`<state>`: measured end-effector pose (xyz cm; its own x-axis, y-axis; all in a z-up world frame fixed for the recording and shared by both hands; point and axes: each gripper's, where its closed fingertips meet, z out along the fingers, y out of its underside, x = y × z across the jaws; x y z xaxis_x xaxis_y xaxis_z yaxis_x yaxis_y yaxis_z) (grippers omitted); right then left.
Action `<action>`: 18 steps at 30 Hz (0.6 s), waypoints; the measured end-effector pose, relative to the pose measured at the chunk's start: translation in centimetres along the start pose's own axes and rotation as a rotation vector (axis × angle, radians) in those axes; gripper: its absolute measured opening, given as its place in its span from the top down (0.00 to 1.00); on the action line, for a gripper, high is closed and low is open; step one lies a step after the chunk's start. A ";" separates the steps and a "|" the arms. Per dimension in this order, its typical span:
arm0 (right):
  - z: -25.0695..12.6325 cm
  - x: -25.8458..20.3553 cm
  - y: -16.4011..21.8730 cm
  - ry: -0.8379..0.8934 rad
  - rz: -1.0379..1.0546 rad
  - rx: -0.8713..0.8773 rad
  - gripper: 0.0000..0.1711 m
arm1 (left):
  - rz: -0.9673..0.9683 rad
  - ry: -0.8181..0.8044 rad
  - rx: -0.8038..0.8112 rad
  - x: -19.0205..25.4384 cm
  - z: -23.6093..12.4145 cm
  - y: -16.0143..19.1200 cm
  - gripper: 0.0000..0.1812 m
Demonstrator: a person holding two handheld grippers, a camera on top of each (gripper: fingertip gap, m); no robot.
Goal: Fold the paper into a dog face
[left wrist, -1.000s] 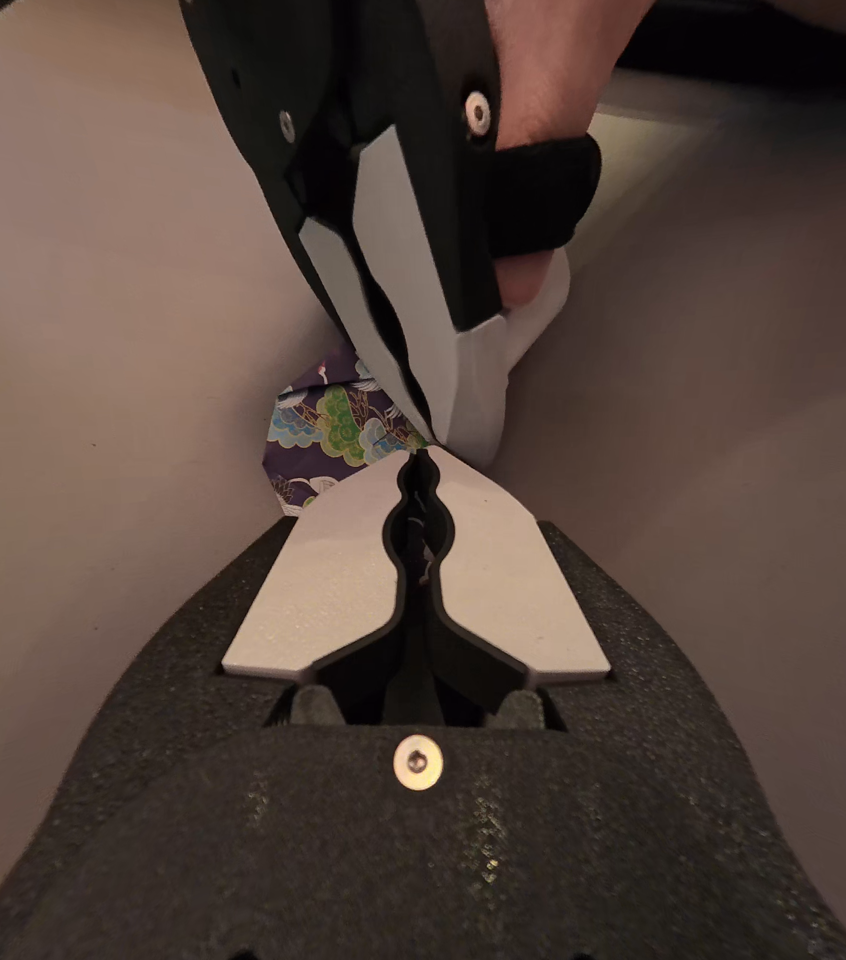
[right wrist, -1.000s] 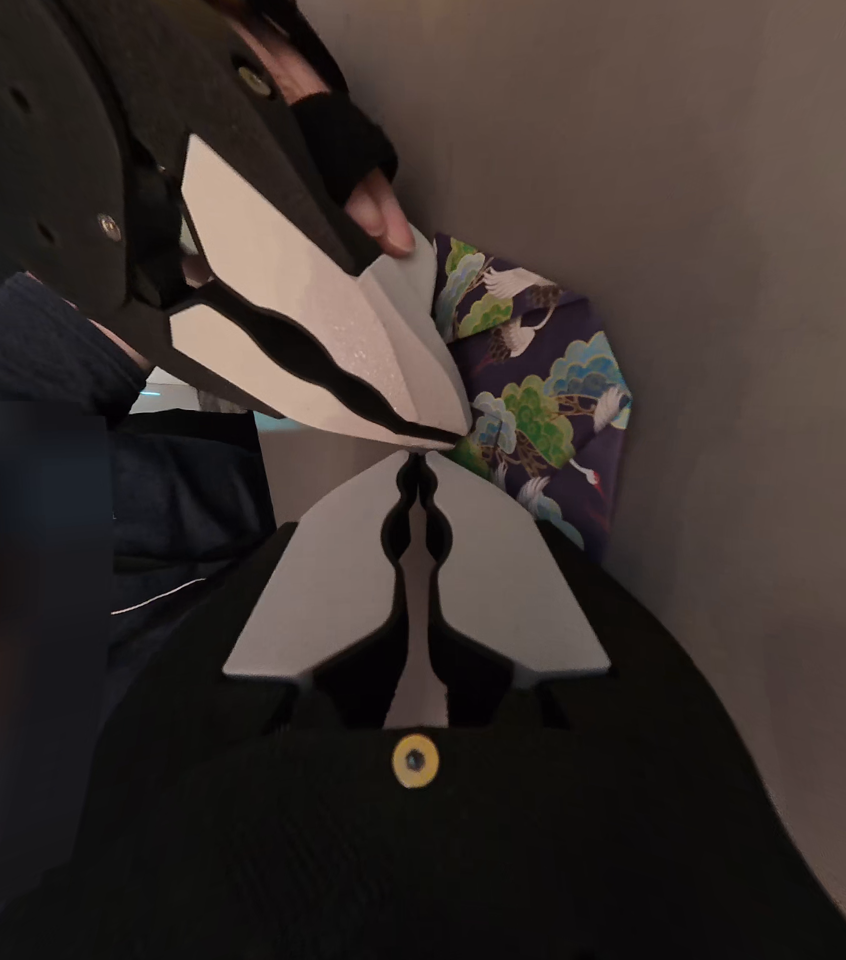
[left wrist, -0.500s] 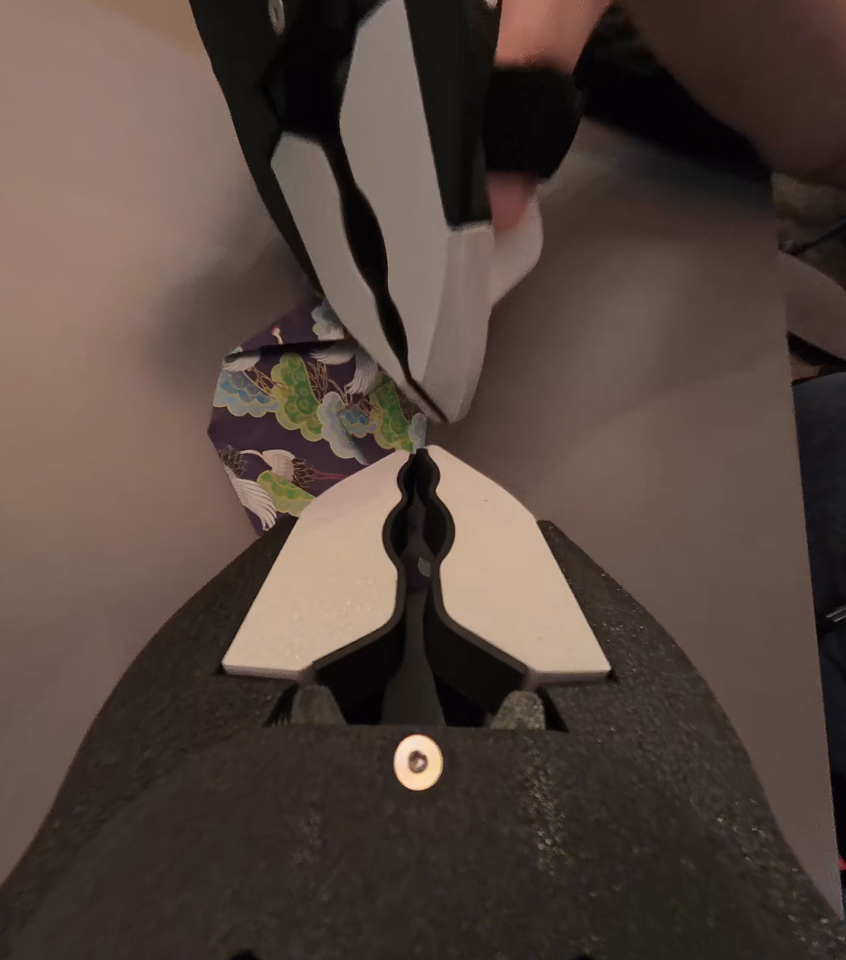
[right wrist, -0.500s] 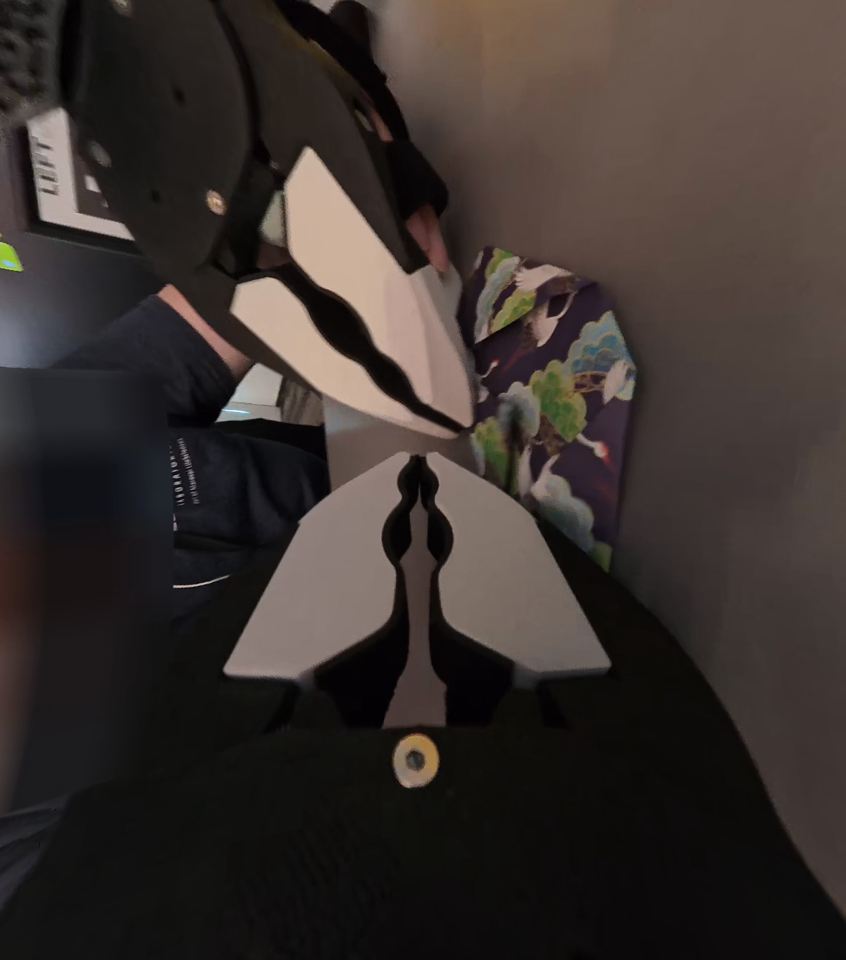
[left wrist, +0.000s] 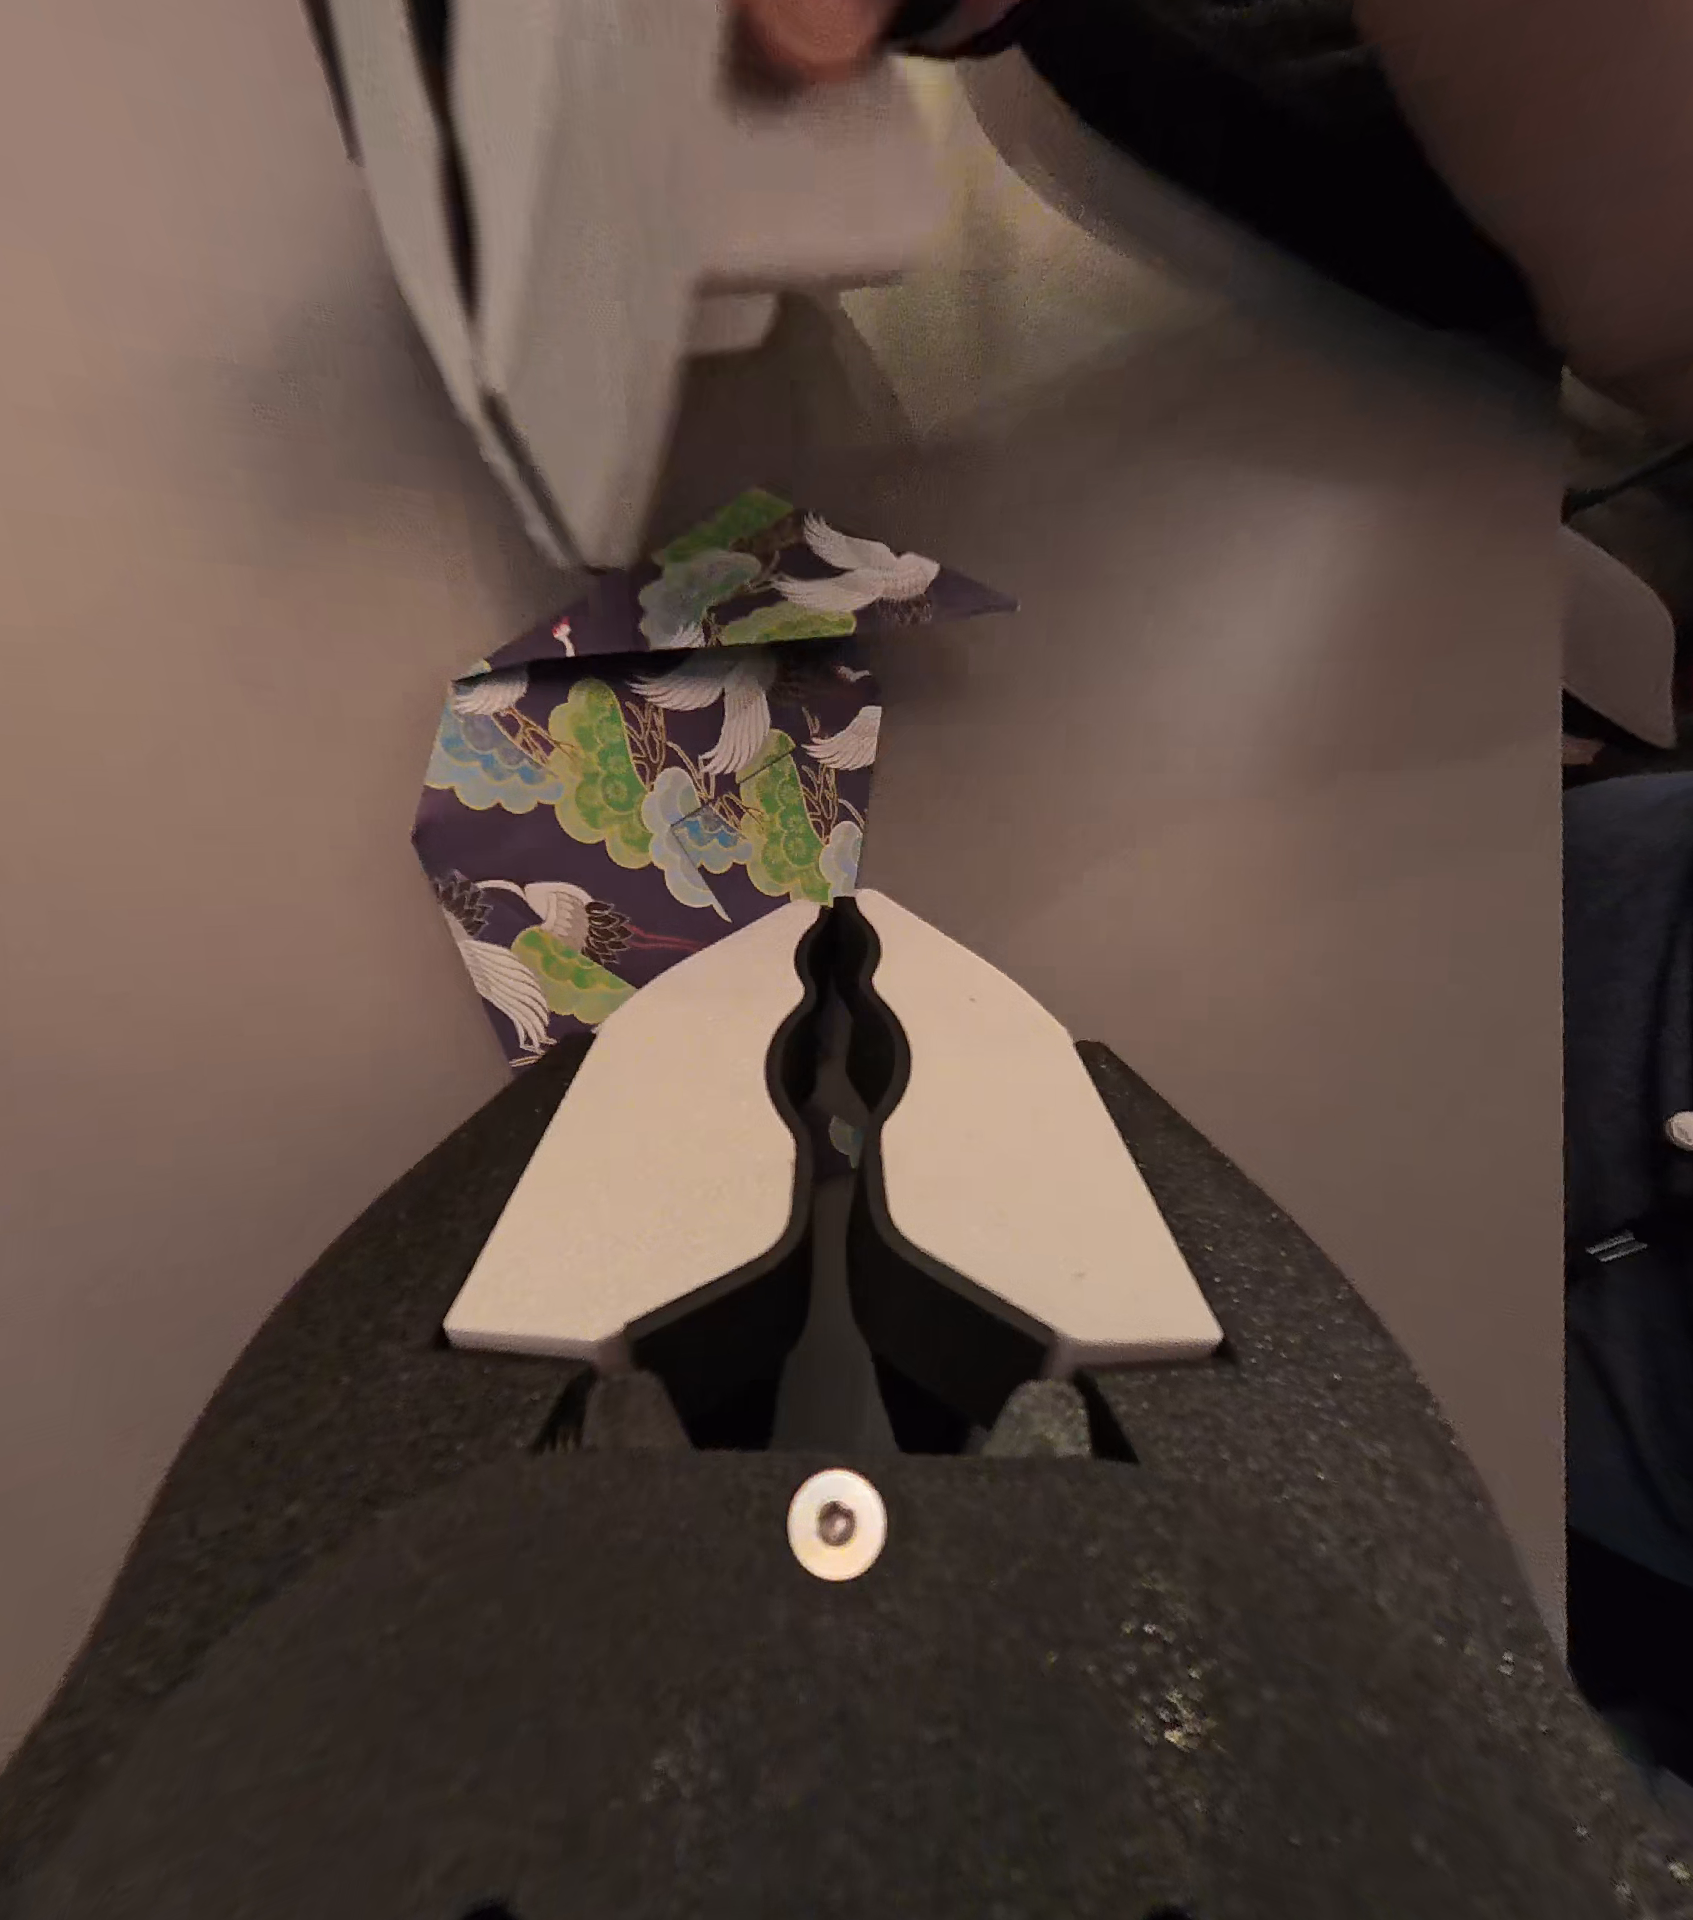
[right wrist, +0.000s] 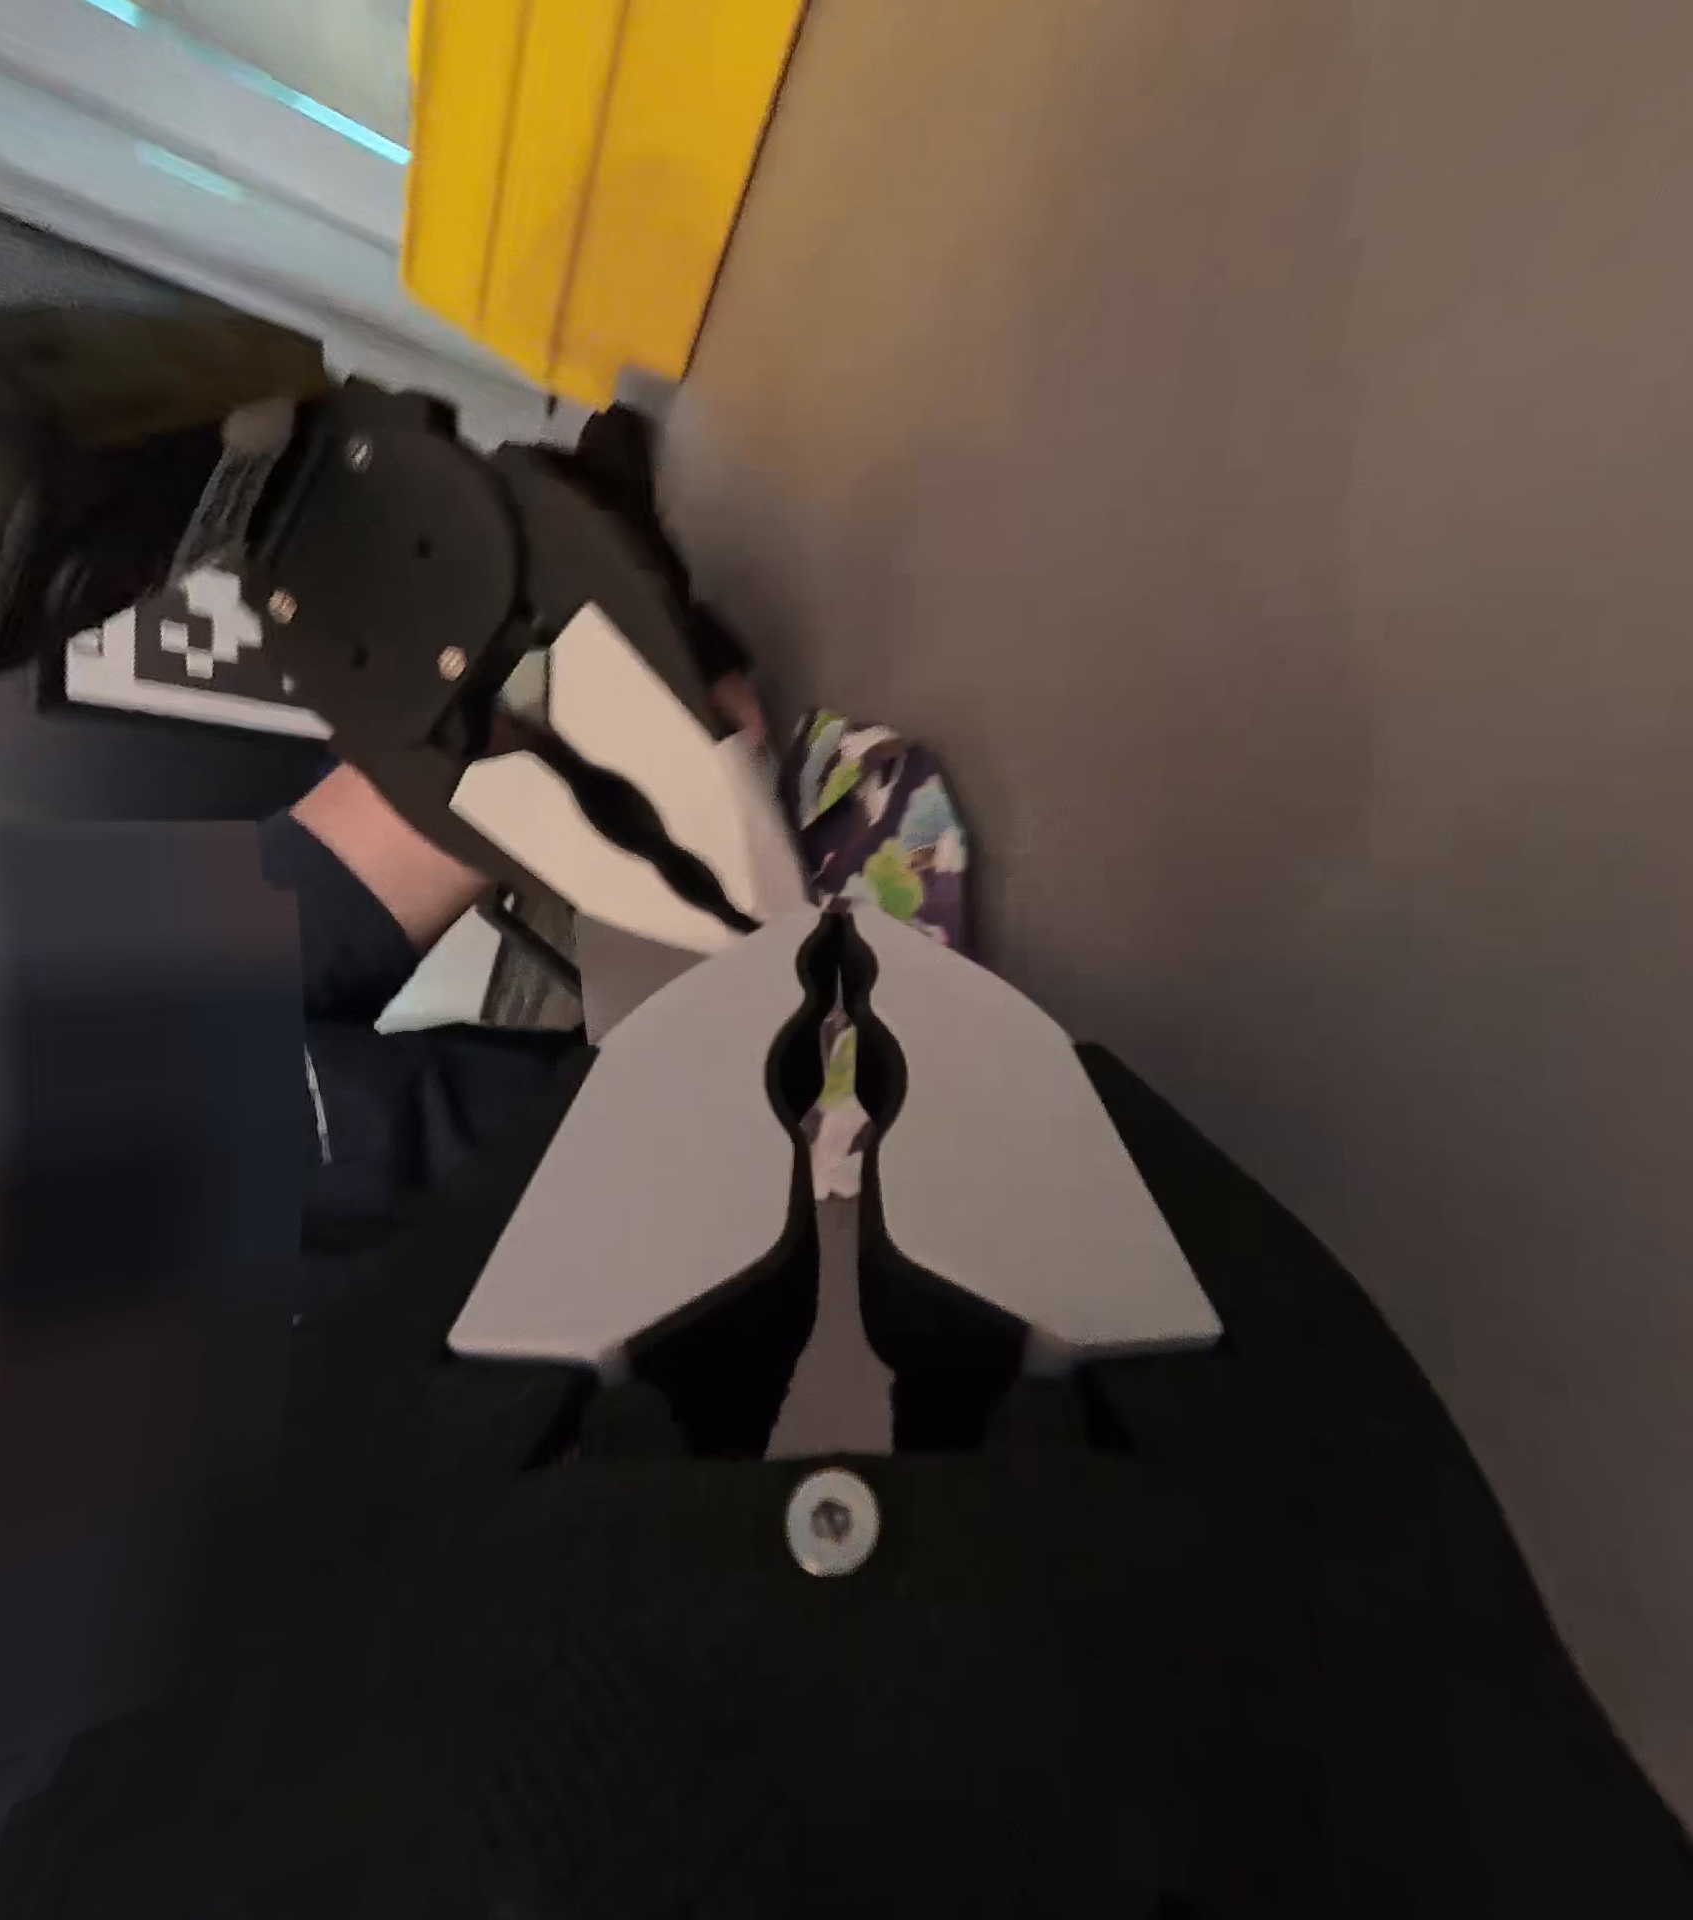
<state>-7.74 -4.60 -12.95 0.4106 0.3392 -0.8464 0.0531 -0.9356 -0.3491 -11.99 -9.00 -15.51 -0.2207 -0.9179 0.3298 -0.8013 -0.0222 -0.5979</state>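
- since the paper (left wrist: 655,800) lies flat on the grey desk (left wrist: 1237,831), partly folded, with one flap lifted at its far edge, i judge i am in the middle of a fold rather than near a finished dog face.
- my left claw (left wrist: 837,909) has its fingers drawn together at the near right edge of the sheet; a sliver of patterned paper shows low in the gap, so i take it to be pinning that corner, which keeps the sheet from sliding while the other side works.
- my right claw (right wrist: 837,920) is likewise closed, with a strip of the same pattern visible between its fingers, so it is gripping paper. in the left wrist view it (left wrist: 593,540) comes down at the raised flap (left wrist: 790,592), blurred.
- holding one edge down and one flap up makes sense to me: the crease needs an anchor.
- the flap is tilted, not pressed, so the next move calls for laying it over squarely.
- a yellow bin (right wrist: 572,177) stands beyond the desk, well apart.
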 end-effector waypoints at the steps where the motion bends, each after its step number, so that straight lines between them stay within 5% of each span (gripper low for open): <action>1: 0.2 0.4 -0.1 -0.008 0.029 -0.007 1.00 | -0.007 0.005 -0.001 0.0 0.0 0.0 1.00; 11: 1.4 1.8 1.2 0.093 -0.002 -0.116 0.99 | -0.144 -0.096 0.116 -4.4 -0.9 -4.1 1.00; 18: 1.5 1.6 1.5 0.085 -0.013 -0.128 0.99 | -0.256 -0.021 0.021 -5.0 1.1 -4.2 1.00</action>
<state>-8.33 -5.30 -15.40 0.4845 0.3471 -0.8030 0.1723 -0.9378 -0.3014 -6.90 -4.69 -15.41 -0.0002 -0.8893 0.4572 -0.8177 -0.2631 -0.5121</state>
